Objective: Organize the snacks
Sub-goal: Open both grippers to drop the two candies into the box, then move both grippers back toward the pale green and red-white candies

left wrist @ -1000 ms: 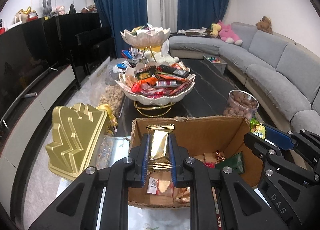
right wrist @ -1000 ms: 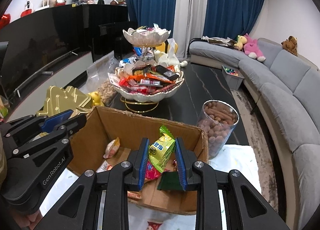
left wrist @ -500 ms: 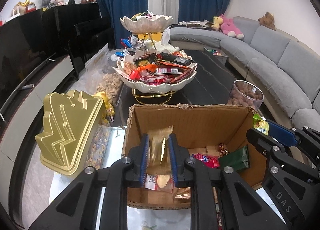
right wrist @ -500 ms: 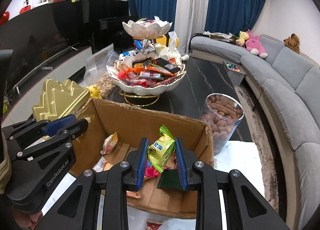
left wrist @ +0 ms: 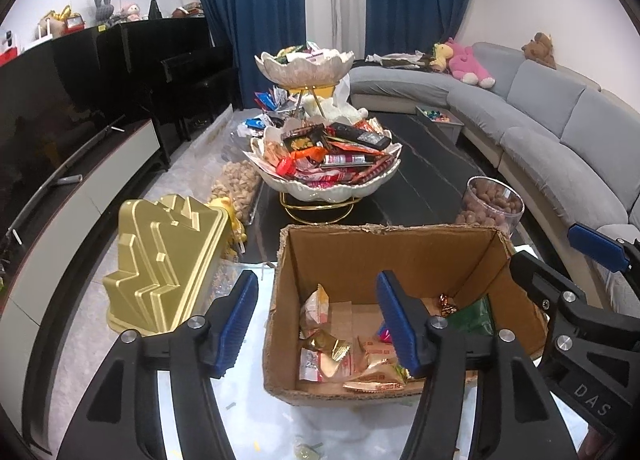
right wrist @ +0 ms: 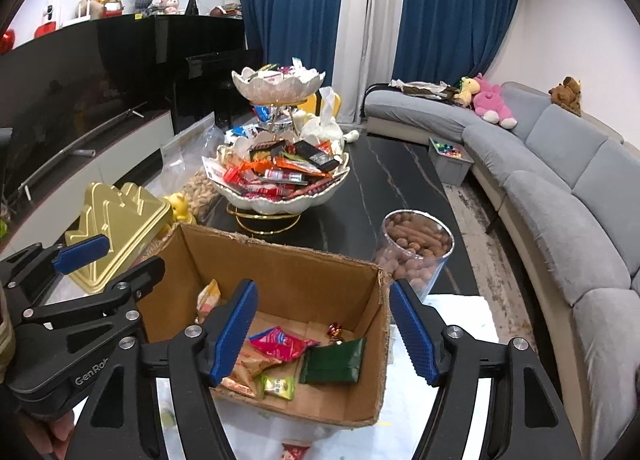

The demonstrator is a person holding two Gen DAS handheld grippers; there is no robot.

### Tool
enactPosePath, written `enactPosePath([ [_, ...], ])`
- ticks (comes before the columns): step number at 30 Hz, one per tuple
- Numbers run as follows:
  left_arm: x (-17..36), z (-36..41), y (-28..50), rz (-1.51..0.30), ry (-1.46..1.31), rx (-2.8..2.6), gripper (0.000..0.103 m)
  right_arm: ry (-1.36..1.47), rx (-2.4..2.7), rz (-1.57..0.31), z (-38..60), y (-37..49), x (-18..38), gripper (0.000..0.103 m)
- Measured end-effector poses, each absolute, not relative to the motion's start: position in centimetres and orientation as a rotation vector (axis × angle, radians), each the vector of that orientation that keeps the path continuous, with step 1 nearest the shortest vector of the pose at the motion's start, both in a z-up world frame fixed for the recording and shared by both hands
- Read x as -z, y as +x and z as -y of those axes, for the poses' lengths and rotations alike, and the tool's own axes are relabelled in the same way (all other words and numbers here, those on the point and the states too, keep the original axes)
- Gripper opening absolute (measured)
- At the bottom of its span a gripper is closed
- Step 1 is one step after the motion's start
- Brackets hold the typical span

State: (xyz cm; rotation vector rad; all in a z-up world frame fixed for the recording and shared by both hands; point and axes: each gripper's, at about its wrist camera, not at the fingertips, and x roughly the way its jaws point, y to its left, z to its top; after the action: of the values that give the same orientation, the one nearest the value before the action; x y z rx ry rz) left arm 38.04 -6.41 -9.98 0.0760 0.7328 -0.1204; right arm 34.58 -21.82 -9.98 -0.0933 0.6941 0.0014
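Nearest the cameras, both tongs hang over an open cardboard box (left wrist: 384, 256) that stands on a pale sheet at the near end of the dark counter (left wrist: 432, 188). The left tongs (left wrist: 316, 320) are spreading, their blue pads apart with nothing between them, one pad outside the box's left wall and the other over its inside. The right tongs (right wrist: 324, 332) are spreading as well and hold nothing, the left pad over the box's inside and the right pad just past its right wall. On the box floor lie loose snack packets: a gold-wrapped packet (left wrist: 326, 344), a pink packet (right wrist: 282, 344), a small yellow-green packet (right wrist: 278, 386) and a dark green pouch (right wrist: 334, 360), with another small pack (right wrist: 210, 296) leaning on the left wall. Just left of the box stands a gold stepped tin (left wrist: 164, 264); to the right, a clear jar of brown nuts (right wrist: 412, 252). Beyond the box, a two-tier white shell-shaped stand (right wrist: 280, 196) on gold legs is heaped with wrapped snacks. Farther off are a grey curved sofa (right wrist: 560, 180) with plush toys and blue curtains (right wrist: 288, 0).
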Motion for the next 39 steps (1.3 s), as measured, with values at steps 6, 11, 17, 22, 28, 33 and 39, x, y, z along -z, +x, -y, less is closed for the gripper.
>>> enactPosePath([
  [6, 8.4, 5.9, 37.0, -0.709, 0.073, 0.114, 0.062, -0.094, 0.003, -0.668, 21.6, 33.3, 8.4, 0.069],
  [11, 7.2, 5.5, 35.8, -0.692, 0.072, 0.108, 0.063, -0.09, 0.006, -0.648, 21.5, 32.3, 7.2, 0.069],
  [17, 6.2, 4.7, 34.4, -0.677, 0.058, 0.093, 0.066, -0.093, 0.012, -0.626, 21.2, 30.9, 6.1, 0.069],
  [22, 5.8, 4.3, 33.2, -0.668, 0.061, 0.086, 0.066, -0.09, 0.026, -0.615, 21.1, 29.7, 5.5, 0.077],
  [28, 5.2, 3.5, 31.5, -0.651, 0.049, 0.061, 0.078, -0.091, 0.032, -0.603, 20.9, 28.3, 5.0, 0.078],
  [33, 4.9, 3.0, 30.4, -0.647, 0.047, 0.046, 0.083, -0.088, 0.041, -0.599, 20.8, 27.2, 4.9, 0.078],
  [39, 5.0, 2.6, 29.0, -0.641, 0.057, 0.036, 0.088, -0.081, 0.056, -0.597, 20.8, 26.0, 5.0, 0.085],
])
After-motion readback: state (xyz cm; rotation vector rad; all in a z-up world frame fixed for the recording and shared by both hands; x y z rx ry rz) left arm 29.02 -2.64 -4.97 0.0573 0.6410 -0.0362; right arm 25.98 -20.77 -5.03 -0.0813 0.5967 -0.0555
